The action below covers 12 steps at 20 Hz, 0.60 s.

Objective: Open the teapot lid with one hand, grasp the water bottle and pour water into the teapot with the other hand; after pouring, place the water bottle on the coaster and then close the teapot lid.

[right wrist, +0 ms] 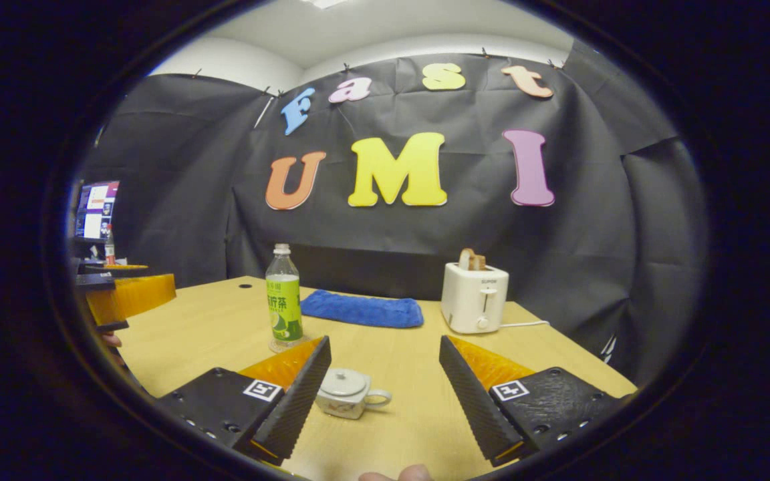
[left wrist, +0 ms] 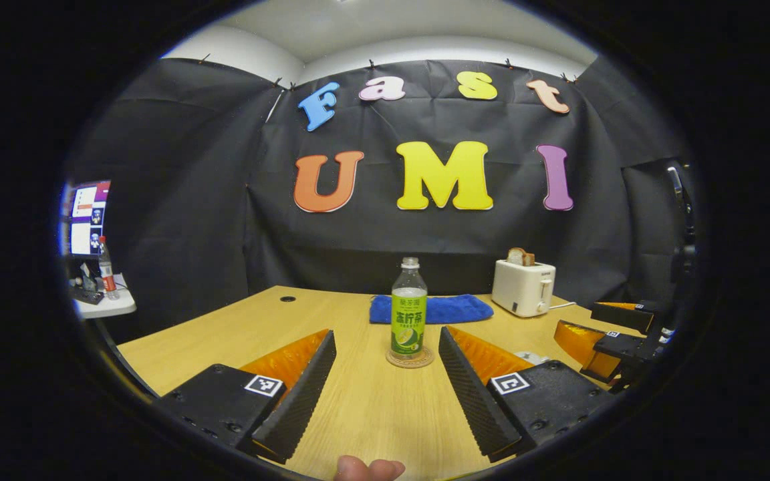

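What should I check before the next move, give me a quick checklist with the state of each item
1. Left tool open and empty: ok, its jaws stand wide apart.
2. Right tool open and empty: ok.
3. Water bottle upright, lined up between the left tool's fingers: ok; it stands on the coaster.
4. Bottle cap off for pouring: cannot tell.
5. Teapot within the right tool's opening: ok, though it sits close to one finger, so centre first.
6. Teapot lid removed: not ok, it is on the pot.
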Motion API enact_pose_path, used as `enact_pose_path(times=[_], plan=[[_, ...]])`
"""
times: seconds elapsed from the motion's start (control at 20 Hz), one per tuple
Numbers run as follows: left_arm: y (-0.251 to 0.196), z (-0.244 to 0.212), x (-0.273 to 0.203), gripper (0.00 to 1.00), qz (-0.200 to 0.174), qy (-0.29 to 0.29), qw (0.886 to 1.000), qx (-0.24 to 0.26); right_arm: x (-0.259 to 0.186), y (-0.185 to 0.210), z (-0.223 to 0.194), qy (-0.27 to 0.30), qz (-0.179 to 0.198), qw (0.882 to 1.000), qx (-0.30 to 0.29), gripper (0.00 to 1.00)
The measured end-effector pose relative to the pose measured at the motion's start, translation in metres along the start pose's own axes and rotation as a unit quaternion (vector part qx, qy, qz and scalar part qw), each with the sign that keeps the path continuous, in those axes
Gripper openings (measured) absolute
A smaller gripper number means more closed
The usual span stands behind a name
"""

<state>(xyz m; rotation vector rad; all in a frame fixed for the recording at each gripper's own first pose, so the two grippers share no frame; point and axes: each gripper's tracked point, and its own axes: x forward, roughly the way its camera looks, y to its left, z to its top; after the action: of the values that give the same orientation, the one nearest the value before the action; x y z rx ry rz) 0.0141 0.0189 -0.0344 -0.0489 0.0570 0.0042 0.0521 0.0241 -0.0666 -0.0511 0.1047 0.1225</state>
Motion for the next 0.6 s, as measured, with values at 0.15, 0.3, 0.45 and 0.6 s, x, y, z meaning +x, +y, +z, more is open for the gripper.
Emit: enact_pose_path(times=[0.15,0.3,0.45,0.6], plan=[[-0.009,0.006,-0.005,0.97,-0.01,-0.01,1.0,0.022,-0.029,-0.007,0.018,-0.012,-0.021,1.0,-0.016,0.98],[-0.02,0.002,-0.008,0.97,-0.021,0.001,1.0,0.017,-0.047,-0.004,0.037,-0.026,-0.031,0.999,-0.021,0.97],[-0.018,0.007,-0.013,0.97,-0.021,-0.003,1.0,0.021,-0.052,0.005,0.05,-0.043,-0.035,0.998,-0.025,0.96],[-0.01,0.014,-0.015,0.97,-0.006,-0.01,1.0,0.026,-0.053,0.013,0.053,-0.047,-0.032,0.998,-0.019,0.97]])
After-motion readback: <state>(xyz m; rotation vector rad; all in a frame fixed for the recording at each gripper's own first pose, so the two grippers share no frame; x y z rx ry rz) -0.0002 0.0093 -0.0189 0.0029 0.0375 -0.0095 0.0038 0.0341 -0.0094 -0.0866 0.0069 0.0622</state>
